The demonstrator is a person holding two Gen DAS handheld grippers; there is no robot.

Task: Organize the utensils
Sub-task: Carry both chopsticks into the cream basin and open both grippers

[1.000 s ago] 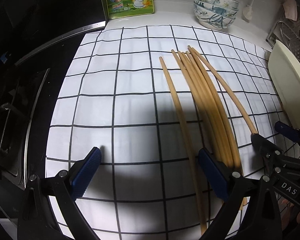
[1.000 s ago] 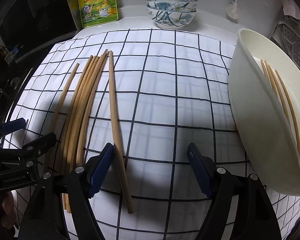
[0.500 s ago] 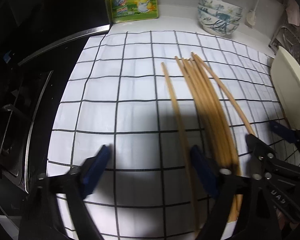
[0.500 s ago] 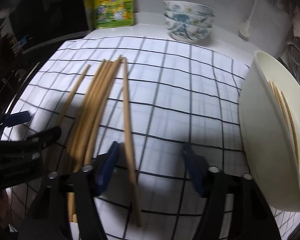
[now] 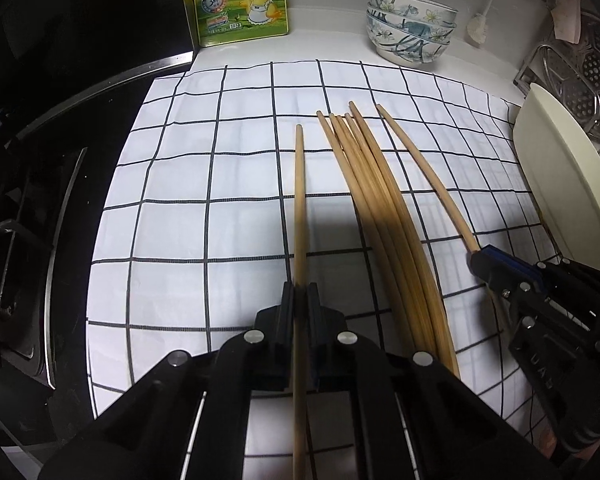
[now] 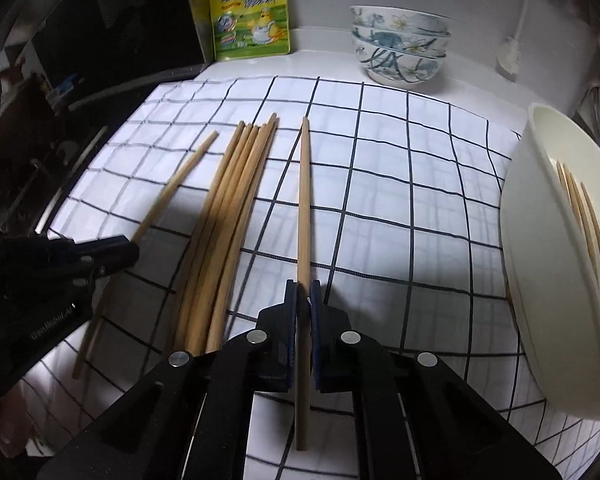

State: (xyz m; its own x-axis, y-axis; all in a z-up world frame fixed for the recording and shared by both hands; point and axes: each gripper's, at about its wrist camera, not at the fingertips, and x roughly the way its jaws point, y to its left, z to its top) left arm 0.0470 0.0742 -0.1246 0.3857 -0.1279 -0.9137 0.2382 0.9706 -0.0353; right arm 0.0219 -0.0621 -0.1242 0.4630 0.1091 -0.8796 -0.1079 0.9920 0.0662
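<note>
Wooden chopsticks lie on a white checked cloth point(image 5: 220, 184). My left gripper point(image 5: 299, 292) is shut on the leftmost single chopstick point(image 5: 299, 200); it also shows in the right wrist view point(image 6: 172, 196), with the left gripper point(image 6: 120, 250) on it. My right gripper point(image 6: 304, 292) is shut on the rightmost single chopstick point(image 6: 304, 200), seen in the left wrist view point(image 5: 424, 176) with the right gripper point(image 5: 484, 264) on it. A bundle of several chopsticks point(image 5: 380, 208) point(image 6: 228, 216) lies between them. A cream tub point(image 6: 540, 280) at the right holds several chopsticks point(image 6: 584, 232).
A stack of patterned bowls point(image 5: 410, 26) and a yellow seasoning pouch point(image 5: 240, 0) stand at the back. A dark stovetop point(image 5: 40, 200) lies left of the cloth. A metal rack point(image 5: 580, 80) is at the far right behind the tub point(image 5: 560, 184).
Both grippers were open a second ago. Each has moved over a single chopstick and closed on it: the left on the leftmost, the right on the rightmost.
</note>
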